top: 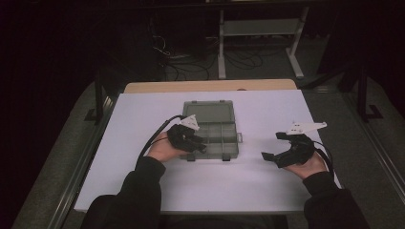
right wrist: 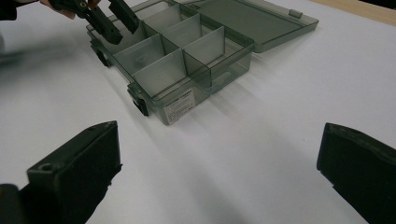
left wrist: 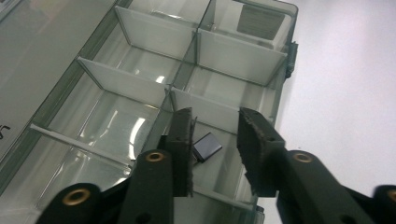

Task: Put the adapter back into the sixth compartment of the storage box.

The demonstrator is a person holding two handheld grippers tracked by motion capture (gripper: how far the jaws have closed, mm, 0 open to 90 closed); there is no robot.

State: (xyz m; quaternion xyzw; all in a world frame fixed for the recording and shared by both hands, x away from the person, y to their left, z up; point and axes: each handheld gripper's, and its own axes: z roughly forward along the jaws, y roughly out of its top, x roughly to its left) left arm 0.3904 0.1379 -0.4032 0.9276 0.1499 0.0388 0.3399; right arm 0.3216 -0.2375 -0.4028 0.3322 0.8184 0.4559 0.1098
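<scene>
The left tongs (left wrist: 215,140) hang over a near corner compartment of the open compartment box (top: 215,128) on the white desk (top: 267,191), jaws a little apart, gripping nothing. A small dark square piece (left wrist: 208,146) lies in that compartment between them. The right tongs (right wrist: 219,172) are wide open and empty, well apart from the box.

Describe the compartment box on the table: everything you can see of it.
The compartment box is smoky grey see-through plastic, rectangular, split by thin dividers into several bins. Its hinged lid is swung fully open and lies flat on the white table behind it. Dark latches sit on the front wall, and a printed label is stuck to one end wall. It rests flat near the table's middle. A small dark square piece lies in a near-corner bin, with the left tool hanging open over it.
</scene>
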